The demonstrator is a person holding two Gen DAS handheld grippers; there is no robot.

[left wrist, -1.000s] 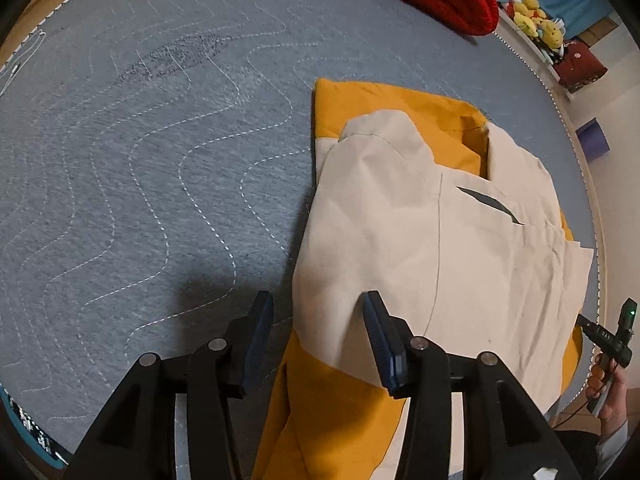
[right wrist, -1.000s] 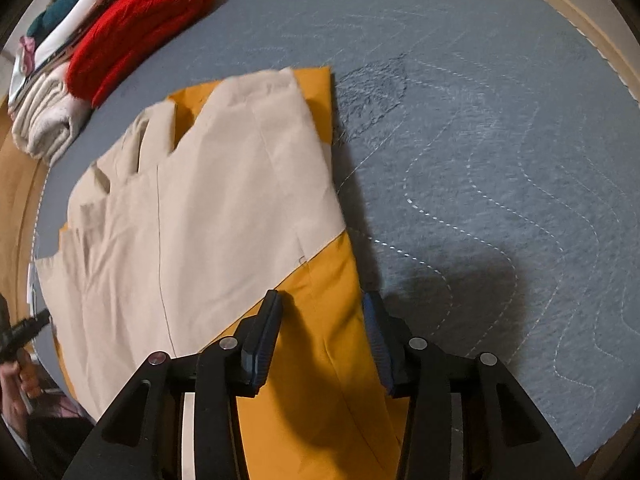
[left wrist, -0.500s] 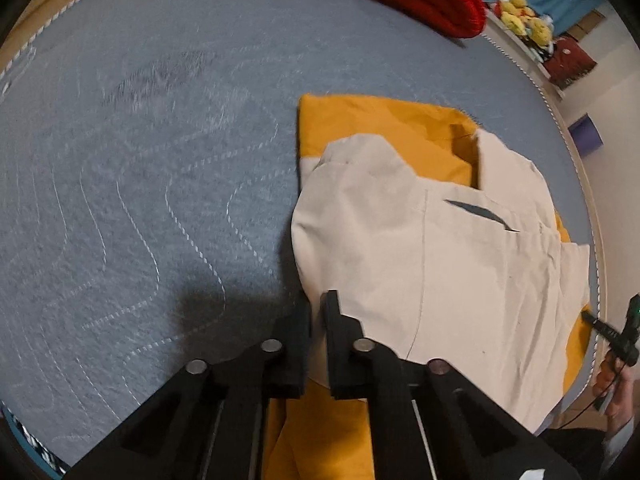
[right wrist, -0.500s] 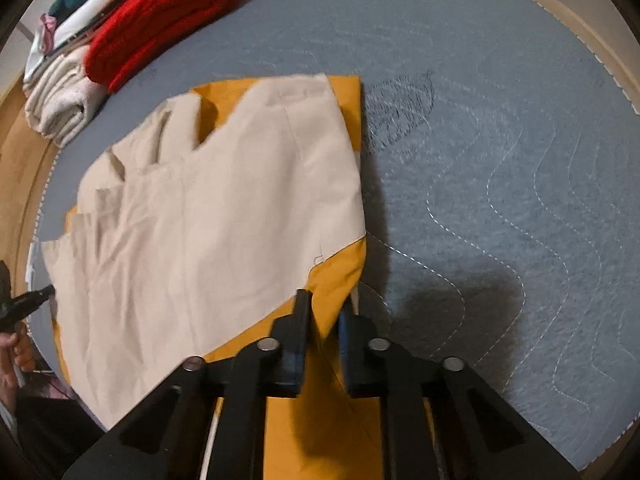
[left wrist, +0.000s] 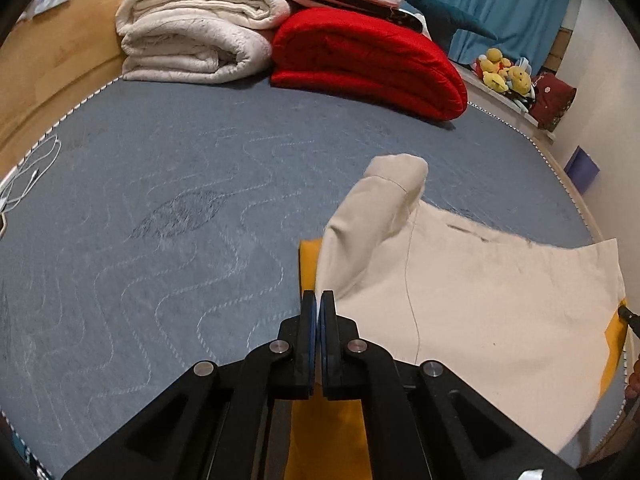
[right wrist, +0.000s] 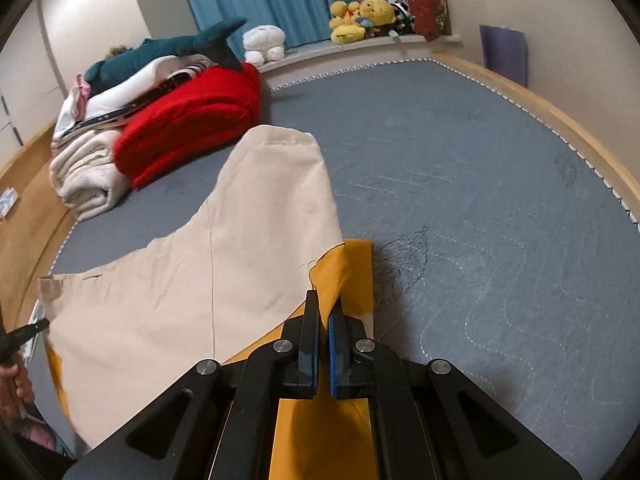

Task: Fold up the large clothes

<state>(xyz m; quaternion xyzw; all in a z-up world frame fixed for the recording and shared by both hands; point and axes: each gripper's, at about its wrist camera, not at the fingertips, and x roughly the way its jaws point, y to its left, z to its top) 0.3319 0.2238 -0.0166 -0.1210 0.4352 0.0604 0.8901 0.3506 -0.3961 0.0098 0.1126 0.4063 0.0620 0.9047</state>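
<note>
A large beige and mustard-yellow garment [left wrist: 472,304] lies on a grey-blue quilted bed [left wrist: 168,200]. My left gripper [left wrist: 319,300] is shut on the garment's near edge, and the beige cloth rises from it in a lifted fold. In the right wrist view my right gripper [right wrist: 324,308] is shut on the same garment [right wrist: 188,300] at its yellow edge [right wrist: 332,272], held up off the bed [right wrist: 500,208]. The beige panel hangs stretched between the two grippers.
A folded cream blanket [left wrist: 192,36] and a red blanket [left wrist: 368,64] lie stacked at the far side of the bed, with pillows and a teal plush on top. Plush toys [right wrist: 364,16] sit on a window ledge. A white cable [left wrist: 28,176] lies at the left bed edge.
Both grippers closed on the garment's near edge and then lifted it. The views tilted up from the bed surface toward the far blankets and the window.
</note>
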